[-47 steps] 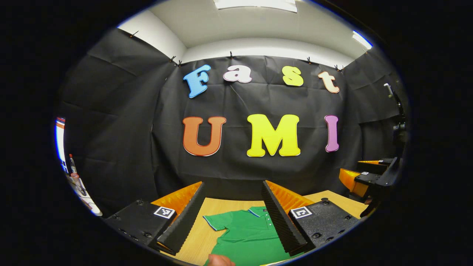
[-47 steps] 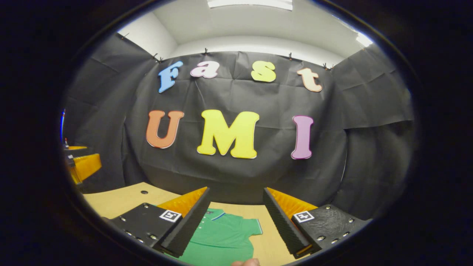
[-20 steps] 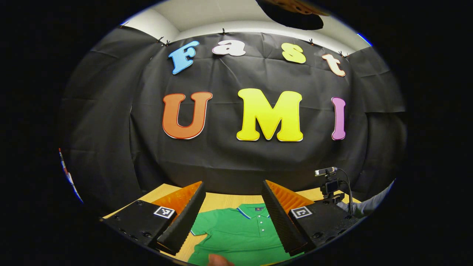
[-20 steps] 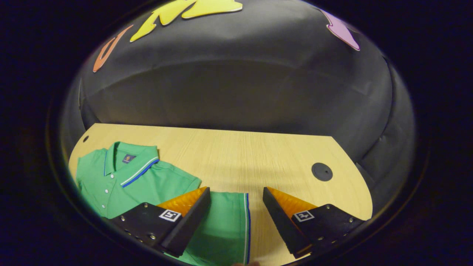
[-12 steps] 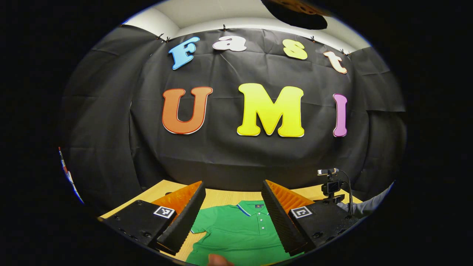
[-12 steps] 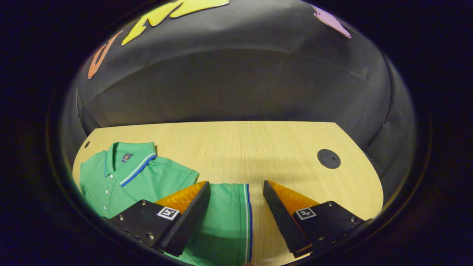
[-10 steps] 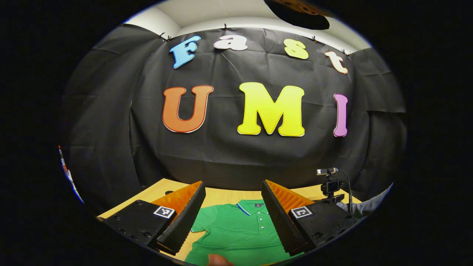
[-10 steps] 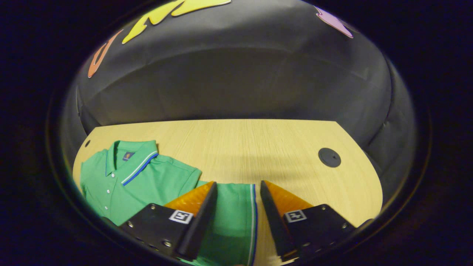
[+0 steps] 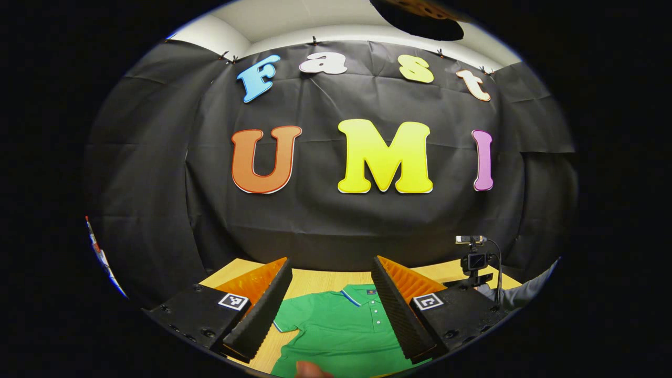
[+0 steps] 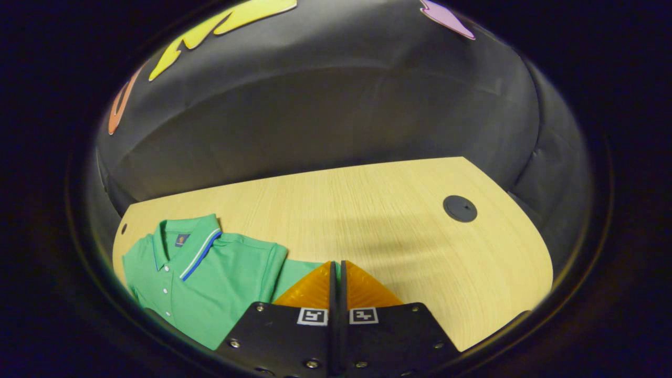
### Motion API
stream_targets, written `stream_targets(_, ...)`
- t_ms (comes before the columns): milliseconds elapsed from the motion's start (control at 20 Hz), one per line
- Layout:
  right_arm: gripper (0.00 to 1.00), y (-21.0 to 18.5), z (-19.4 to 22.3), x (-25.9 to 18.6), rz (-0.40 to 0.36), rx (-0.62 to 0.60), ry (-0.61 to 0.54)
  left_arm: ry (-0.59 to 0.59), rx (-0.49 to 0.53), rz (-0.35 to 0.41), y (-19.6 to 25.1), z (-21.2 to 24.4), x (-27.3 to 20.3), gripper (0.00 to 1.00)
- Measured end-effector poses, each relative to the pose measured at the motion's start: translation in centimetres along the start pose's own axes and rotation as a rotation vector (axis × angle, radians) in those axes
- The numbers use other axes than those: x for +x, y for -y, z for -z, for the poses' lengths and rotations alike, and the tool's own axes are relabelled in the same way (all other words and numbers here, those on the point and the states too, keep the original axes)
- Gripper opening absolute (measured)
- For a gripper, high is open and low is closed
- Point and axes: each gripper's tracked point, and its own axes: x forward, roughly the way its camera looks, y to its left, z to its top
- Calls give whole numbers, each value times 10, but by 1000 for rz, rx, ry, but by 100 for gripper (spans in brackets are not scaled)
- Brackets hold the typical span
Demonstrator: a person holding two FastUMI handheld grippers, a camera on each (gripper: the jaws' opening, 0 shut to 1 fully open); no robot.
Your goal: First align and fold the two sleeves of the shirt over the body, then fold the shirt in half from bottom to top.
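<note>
Shirt point(image 10: 210, 283), green, lies flat near the table's point(image 10: 399, 231) left edge. The right gripper point(image 10: 336, 273) has its fingers pressed together on the sleeve point(image 10: 299, 273) edge; the left gripper point(image 9: 331, 294) hangs open above the collar. Best to lift the sleeve low and draw it evenly across the body, keeping its edge straight.

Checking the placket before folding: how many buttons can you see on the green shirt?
3, in the right gripper view: white buttons in a line down the shirt front below the collar, at and. More may be hidden lower down.
</note>
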Motion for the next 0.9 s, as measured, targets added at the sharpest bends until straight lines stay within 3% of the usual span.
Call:
stream_targets(400, 1, -12, -27, -26, -30, 14, 68, -5, 9, -11, -8, 1, -2, 98)
stream_targets(900, 1, -49, -59, -83, -130, 38, 161, 8, 0, -39, -19, -3, -12, 98)
